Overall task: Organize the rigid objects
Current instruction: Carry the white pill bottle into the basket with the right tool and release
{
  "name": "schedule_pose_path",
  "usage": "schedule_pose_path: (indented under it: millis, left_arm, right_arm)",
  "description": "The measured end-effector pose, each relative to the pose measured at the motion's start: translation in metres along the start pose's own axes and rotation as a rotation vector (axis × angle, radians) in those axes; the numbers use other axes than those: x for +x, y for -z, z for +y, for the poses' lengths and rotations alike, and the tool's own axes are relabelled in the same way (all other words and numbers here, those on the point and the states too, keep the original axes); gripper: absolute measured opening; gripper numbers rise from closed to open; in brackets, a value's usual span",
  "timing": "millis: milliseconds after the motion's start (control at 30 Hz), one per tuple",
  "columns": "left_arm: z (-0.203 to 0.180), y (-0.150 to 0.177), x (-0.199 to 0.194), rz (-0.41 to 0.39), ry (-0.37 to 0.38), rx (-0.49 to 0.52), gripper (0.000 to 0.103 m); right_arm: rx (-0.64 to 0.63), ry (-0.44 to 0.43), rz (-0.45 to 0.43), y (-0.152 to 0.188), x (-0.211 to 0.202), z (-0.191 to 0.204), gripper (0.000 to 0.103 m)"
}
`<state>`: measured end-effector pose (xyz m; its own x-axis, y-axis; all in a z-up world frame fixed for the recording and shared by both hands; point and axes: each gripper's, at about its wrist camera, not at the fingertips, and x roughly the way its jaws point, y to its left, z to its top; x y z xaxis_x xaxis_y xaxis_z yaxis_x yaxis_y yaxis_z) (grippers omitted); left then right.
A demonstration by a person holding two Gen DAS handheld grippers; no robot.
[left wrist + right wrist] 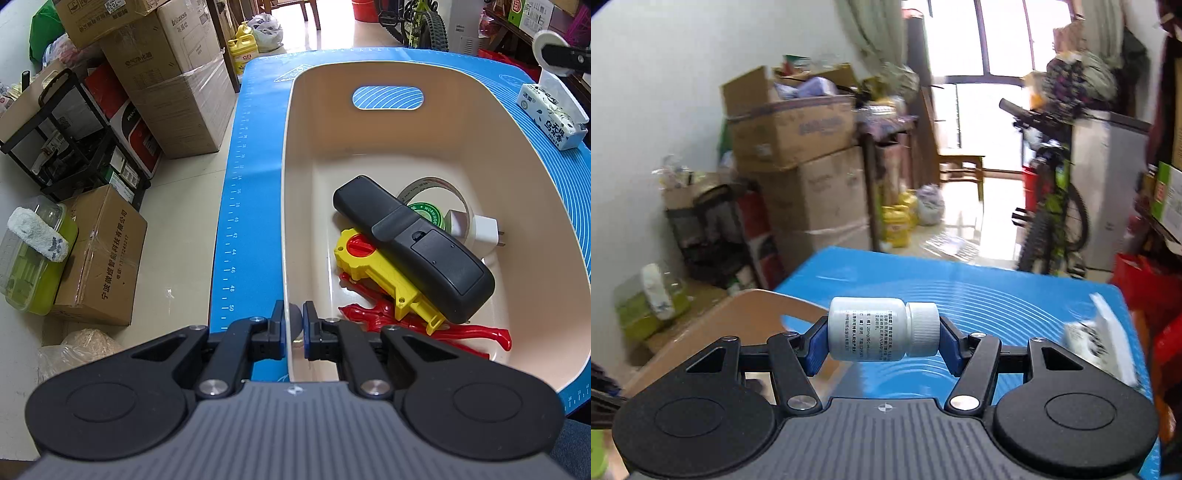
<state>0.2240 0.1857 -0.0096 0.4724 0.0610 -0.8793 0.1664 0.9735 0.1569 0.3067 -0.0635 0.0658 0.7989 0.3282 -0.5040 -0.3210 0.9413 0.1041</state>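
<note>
White pill bottle (884, 328): probably light, stiff, slick plastic, pinched end to end, base and cap between right gripper (884, 341) jaws. Left gripper (294, 325) clamped on basin (291, 155) rim between its jaws.

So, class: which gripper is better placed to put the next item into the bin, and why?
The right gripper: it already holds the white bottle above the blue mat, beside the bin. The left gripper is clamped on the bin's rim, steadying it.
</note>
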Motion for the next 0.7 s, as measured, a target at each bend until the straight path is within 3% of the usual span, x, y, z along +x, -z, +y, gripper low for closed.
schedule_pose_path:
  millis: [233, 700]
  left_arm:
    - [0.000, 0.001, 0.000, 0.000, -0.003, -0.001, 0.010]
    - [-0.001, 0.001, -0.001, -0.003, -0.008, -0.003, 0.010]
  right_arm:
    - [-0.026, -0.072, 0.006, 0.001, 0.013, 0.046, 0.064]
    - [-0.074, -0.142, 0.260, 0.049, 0.053, 0.111, 0.064]
